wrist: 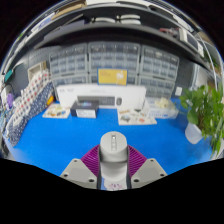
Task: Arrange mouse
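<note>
Pinched between the gripper's [111,172] purple pads: a grey-white mouse [111,150], probably light, rigid, slick-shelled. Best held at its flanks. Blue table [60,135] ahead.

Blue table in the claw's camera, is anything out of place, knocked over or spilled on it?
Nothing stands out. The claw is shut on a grey-and-white mouse held above the blue table. Beyond it, a white box and a plant stand upright; no spill shows.
</note>
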Demonstrator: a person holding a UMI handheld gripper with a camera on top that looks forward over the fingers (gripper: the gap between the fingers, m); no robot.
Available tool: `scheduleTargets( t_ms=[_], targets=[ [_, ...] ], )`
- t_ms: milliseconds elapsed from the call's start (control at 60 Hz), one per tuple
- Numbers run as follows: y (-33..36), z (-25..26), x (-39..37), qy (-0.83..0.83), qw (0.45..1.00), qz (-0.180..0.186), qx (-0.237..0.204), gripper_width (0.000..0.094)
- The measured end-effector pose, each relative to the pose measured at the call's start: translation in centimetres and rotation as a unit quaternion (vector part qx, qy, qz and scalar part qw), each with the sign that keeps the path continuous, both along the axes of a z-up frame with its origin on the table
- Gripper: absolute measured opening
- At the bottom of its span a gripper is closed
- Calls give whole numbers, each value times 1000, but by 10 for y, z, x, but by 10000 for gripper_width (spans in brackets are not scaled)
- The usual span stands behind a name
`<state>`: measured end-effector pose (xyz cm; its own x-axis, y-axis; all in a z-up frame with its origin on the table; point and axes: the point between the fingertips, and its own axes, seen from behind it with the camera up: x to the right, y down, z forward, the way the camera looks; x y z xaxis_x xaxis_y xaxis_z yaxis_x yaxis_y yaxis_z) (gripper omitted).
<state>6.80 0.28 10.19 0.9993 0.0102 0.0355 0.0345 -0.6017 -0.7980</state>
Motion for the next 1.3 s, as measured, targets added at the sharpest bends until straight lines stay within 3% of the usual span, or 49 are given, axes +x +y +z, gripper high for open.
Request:
scheduleTargets(
  t_ms=[267, 417, 650, 700, 767, 800, 1100, 1300],
  targets=[
    [-36, -113, 4, 2, 994, -1, -109, 355],
    [-33, -111, 5, 10, 996, -11, -90, 372],
    [-33, -112, 7, 9, 995, -6, -101, 494],
    [-33, -111, 12, -1, 994, -14, -109, 646],
    [-35, -108, 17, -21, 992, -16, -122, 844],
    [-36, -105, 15, -23, 992, -10, -127, 886],
    [-22, -8, -32, -10, 998, 9, -69, 875],
    [-28, 68, -82, -13, 1000, 3, -20, 876]
  ],
)
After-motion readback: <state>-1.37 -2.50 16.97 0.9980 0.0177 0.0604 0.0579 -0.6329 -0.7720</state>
